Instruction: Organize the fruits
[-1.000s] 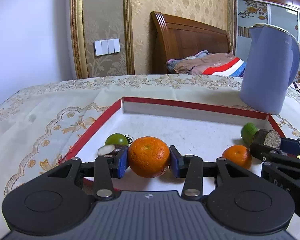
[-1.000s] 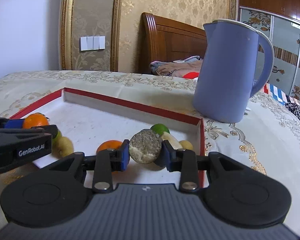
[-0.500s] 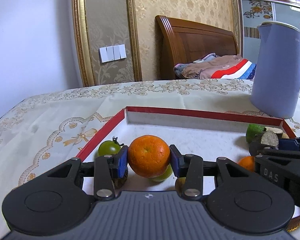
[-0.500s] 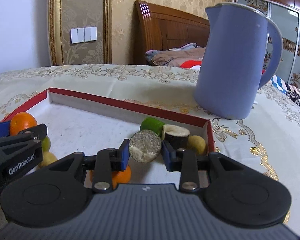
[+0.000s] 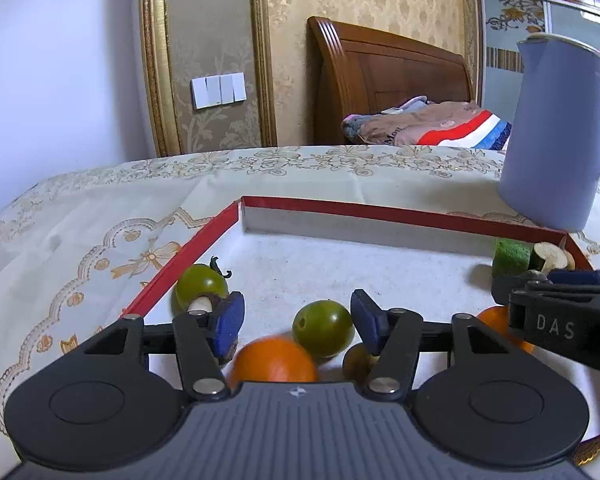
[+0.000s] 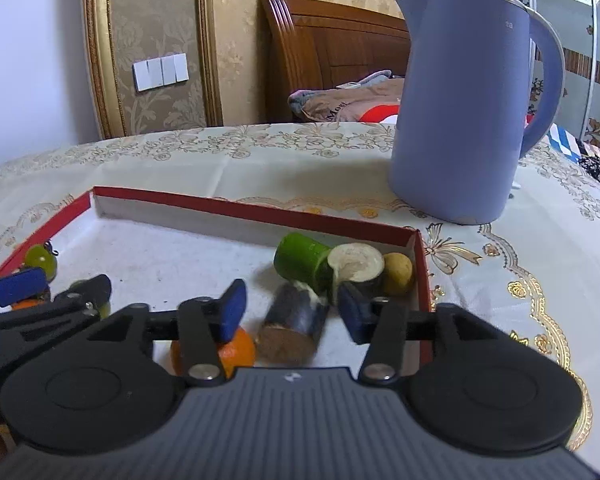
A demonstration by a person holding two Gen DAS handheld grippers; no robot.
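Both jaws have just been opening — orange [image 5: 274, 360] and brown log piece [image 6: 294, 330] dropped below them, released into tray [image 5: 204, 236].

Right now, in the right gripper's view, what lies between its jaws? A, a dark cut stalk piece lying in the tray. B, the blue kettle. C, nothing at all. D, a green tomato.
A: the dark cut stalk piece lies in the red-rimmed tray between the open jaws of the right gripper, which have just been opening, pads clear of it.
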